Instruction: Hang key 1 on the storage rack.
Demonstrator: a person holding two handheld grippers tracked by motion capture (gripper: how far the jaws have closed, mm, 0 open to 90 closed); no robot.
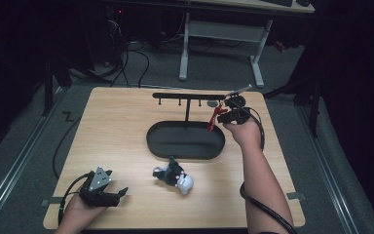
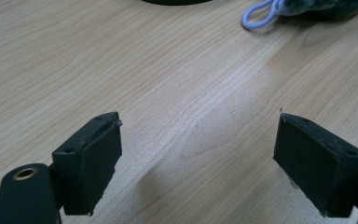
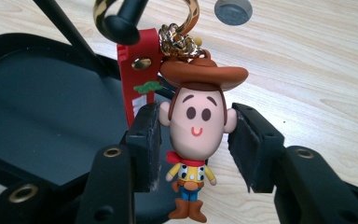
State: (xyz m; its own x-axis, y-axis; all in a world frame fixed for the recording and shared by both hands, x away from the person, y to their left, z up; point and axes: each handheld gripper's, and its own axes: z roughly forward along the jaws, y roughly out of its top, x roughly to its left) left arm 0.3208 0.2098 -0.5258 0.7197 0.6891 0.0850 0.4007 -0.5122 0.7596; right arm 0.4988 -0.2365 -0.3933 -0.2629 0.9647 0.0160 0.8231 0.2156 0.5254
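The right gripper (image 3: 193, 135) has its jaws around the head of a cowboy keychain (image 3: 196, 121), seemingly just touching its ears, at the far right end of the black rack (image 1: 187, 96); its gold ring (image 3: 191, 9) loops a peg. The left gripper (image 2: 198, 158) rests spread wide on the near-left table (image 1: 117, 126), beside a plush keychain (image 1: 174, 176).

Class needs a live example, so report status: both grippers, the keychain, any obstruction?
Left gripper open, idle over bare table. Right gripper jaws flank cowboy keychain, contact unclear. Gold ring at rack peg. Plush toy lies apart, nothing blocking.
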